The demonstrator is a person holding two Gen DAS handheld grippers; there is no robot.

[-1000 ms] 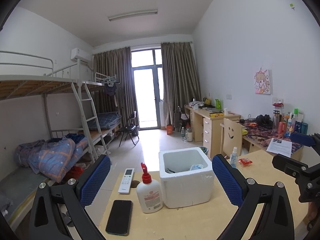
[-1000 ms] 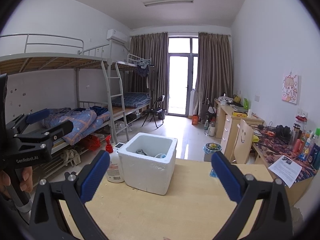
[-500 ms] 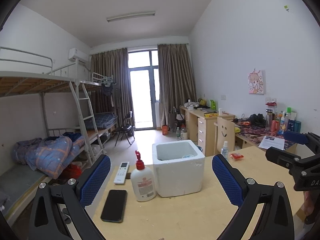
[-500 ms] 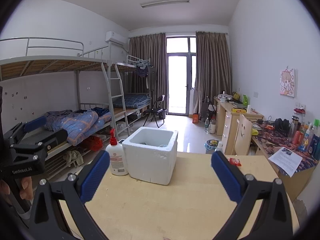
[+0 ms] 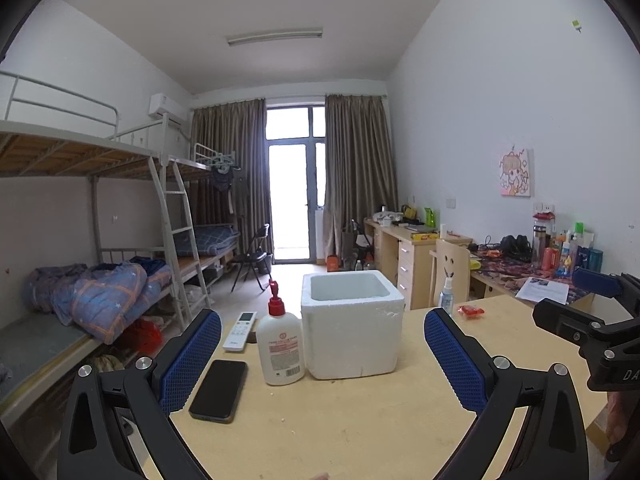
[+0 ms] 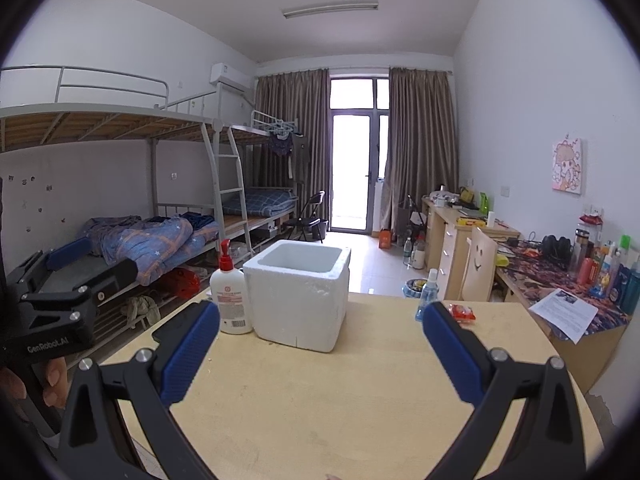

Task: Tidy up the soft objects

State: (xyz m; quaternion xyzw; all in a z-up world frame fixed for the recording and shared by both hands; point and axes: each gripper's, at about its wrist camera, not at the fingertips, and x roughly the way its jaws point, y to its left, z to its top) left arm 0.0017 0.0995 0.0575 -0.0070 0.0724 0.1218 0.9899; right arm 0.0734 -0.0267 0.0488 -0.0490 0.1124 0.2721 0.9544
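left tongs: we've got them spread wide, empty
right tongs: same, released
foam box: on the surface, beside lotion bottle

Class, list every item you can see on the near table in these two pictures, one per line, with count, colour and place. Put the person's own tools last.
Table: one, pale wood, foreground.
Foam box: one, white, open top, table's middle.
Pump bottle: one, white with red pump, just left of the box.
Phone: one, black, lying flat at the near left.
Remote: one, white, far left edge behind the pump bottle.
Spray bottle: one, clear bluish, far right edge.
Packet: one, red, beside the spray bottle.
Left gripper: one, black with blue pads, open, holding nothing.
Right gripper: one, black with blue pads, open, holding nothing.
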